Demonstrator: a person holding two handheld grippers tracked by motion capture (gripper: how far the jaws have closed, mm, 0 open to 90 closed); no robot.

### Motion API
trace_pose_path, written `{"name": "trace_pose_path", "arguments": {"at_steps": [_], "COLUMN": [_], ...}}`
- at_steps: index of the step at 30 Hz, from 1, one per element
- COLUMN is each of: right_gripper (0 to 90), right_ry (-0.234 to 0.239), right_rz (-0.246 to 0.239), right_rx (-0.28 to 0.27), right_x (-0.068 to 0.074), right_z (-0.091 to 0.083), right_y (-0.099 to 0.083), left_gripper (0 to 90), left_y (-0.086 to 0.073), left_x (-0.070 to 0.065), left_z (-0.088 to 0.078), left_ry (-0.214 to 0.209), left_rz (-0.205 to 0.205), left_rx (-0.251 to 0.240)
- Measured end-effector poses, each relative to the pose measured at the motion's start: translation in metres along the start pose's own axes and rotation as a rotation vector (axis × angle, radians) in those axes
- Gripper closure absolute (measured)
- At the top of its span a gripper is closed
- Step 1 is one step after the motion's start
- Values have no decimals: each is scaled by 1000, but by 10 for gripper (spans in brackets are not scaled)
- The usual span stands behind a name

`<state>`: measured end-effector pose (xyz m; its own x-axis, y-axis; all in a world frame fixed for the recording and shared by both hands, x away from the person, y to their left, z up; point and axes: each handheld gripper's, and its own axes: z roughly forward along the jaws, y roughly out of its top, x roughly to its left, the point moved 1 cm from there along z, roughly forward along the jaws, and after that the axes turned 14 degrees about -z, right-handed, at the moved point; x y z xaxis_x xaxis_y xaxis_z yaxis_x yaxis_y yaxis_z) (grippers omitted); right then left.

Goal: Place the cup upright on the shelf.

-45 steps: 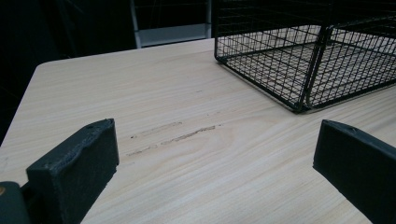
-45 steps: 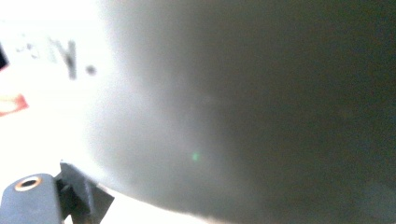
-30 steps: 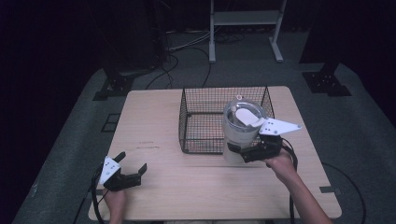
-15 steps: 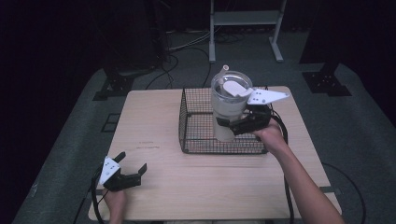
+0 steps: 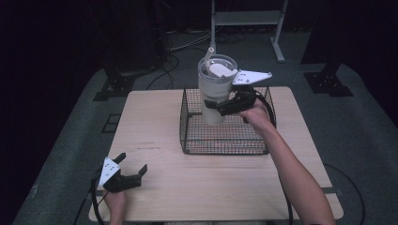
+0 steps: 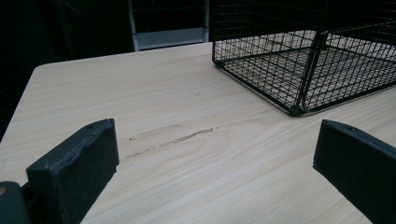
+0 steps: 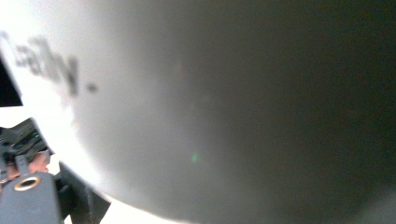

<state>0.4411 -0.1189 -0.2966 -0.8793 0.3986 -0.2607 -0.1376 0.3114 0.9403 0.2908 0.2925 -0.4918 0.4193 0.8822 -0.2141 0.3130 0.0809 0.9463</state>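
Fingers (image 5: 220, 108) of my right gripper (image 5: 231, 106) pinch the tumbler (image 5: 215, 89) mid-body, held upright above the wire basket (image 5: 225, 145) at upper centre of the high view; I should keep it level and lower straight in, left gripper (image 5: 123, 173) spread, idle at lower left.

This looks like a lab or recording studio rather than a home. A plain wooden table (image 5: 225, 183) stands alone on grey carpet (image 5: 361, 122), ringed by black curtains. Beyond the right gripper (image 5: 220, 107) a white metal stand (image 5: 246, 18) rises, with loose cables (image 5: 183, 44) and black stand bases (image 5: 328, 77) on the floor.
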Motion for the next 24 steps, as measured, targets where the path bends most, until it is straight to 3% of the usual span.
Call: {"name": "trace_pose_path", "arguments": {"at_steps": [7, 10, 15, 18, 24], "right_gripper": [88, 87, 88, 87, 87], "right_ry": [4, 23, 16, 37, 13], "right_rz": [0, 34, 30, 50, 77], "right_rx": [6, 6, 43, 49, 59], "right_x": [-15, -21, -25, -27, -29], "right_z": [22, 34, 46, 53, 64], "right_y": [-11, -27, -41, -50, -70], "left_gripper": [0, 0, 0, 0, 0], "left_y": [0, 0, 0, 0, 0], "left_x": [0, 0, 1, 1, 1], "left_z": [0, 0, 0, -1, -1], "left_ry": [-2, -2, -3, -5, -5], "left_rz": [-3, -1, -5, -5, -7], "left_rx": [-2, -3, -4, -7, -8]}}
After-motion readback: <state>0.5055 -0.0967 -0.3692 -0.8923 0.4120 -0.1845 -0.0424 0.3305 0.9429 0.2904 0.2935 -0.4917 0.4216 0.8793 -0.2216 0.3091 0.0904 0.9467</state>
